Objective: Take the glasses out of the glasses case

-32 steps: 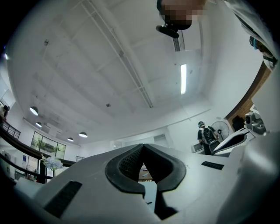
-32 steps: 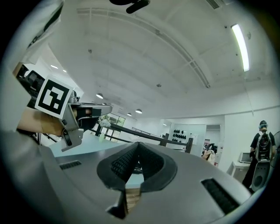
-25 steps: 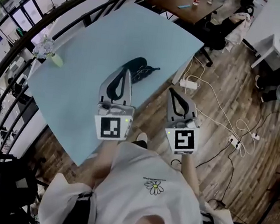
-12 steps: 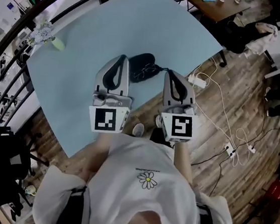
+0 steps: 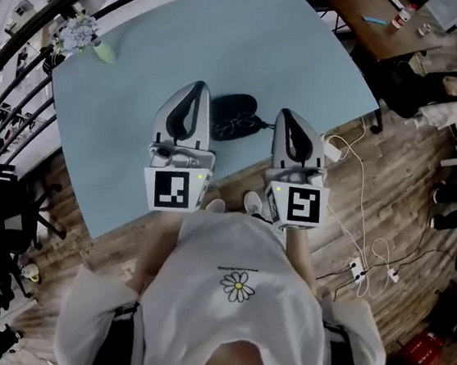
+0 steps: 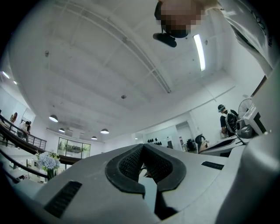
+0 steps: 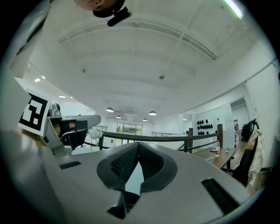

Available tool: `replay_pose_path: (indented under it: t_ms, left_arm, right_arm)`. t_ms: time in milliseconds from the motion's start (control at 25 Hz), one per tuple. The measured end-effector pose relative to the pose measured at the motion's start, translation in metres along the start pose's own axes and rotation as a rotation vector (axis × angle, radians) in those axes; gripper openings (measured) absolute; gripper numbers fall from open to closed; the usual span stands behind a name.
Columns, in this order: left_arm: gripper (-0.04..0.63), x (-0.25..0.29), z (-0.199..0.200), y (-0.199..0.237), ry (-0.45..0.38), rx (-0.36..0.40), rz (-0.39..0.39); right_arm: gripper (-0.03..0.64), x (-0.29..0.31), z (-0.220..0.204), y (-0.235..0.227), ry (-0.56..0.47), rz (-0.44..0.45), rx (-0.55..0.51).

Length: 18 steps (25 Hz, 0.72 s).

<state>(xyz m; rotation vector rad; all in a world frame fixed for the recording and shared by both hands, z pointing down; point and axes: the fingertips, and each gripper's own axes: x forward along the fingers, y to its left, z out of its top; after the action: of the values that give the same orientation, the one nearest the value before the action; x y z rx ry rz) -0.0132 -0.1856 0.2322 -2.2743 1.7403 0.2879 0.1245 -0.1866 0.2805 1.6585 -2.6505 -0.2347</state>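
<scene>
**left tool** (image 5: 197, 88): jaws closed tip to tip, nothing btwn them. held over the table (image 5: 135, 67), just left of the case, aimed away from the person. its own view is mostly ceiling, so it's pitched high.

**right tool** (image 5: 291, 116): same state, jaws shut on nothing. just right of the case, out over the table's near edge, also pitched up.

**glasses case** (image 5: 233, 103): dark soft-looking oval, flat on the table btwn the two tool tips, apart from both. open or closed: can't tell.

**glasses** (image 5: 239, 126): thin dark wire frame lying at the case's near side, touching or overlapping its rim. whether any part sits inside the case: can't tell. lenses and arms too small to make out.

**table**: pale blue. the only other item is flowers (image 5: 78, 32) at the far left corner, well apart.

**risks (judgement)**:
- both tools are shut, so a descent w/o opening first would push the frame or case instead of gripping it.
- the frame is thin and lies flat, so there's little to bite. a hard or off-centre pinch could bend an arm, press a lens, or let it slip out.
- the case looks light. if unpinned, it may slide or lift along w/ the glasses.
- the items sit near the table's near edge, so a shove that way could send them to the floor.
</scene>
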Motion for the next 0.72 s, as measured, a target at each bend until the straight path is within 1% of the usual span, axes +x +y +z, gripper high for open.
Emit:
replay_pose_path:
  t_ms: [160, 400, 720]
  left_arm:
    - [0.017, 0.010, -0.005, -0.006, 0.008, 0.006, 0.027]
    - [0.017, 0.021, -0.009, -0.006, 0.017, 0.043, 0.056]
    - [0.017, 0.028, -0.017, 0.000, 0.035, 0.043, 0.106]
  right_arm:
    - [0.008, 0.007, -0.006, -0.014, -0.007, 0.035, 0.052]
    - [0.009, 0.019, -0.012, -0.023, 0.002, 0.060, 0.055]
    - [0.009, 0.034, -0.029, -0.026, 0.065, 0.138, 0.049]
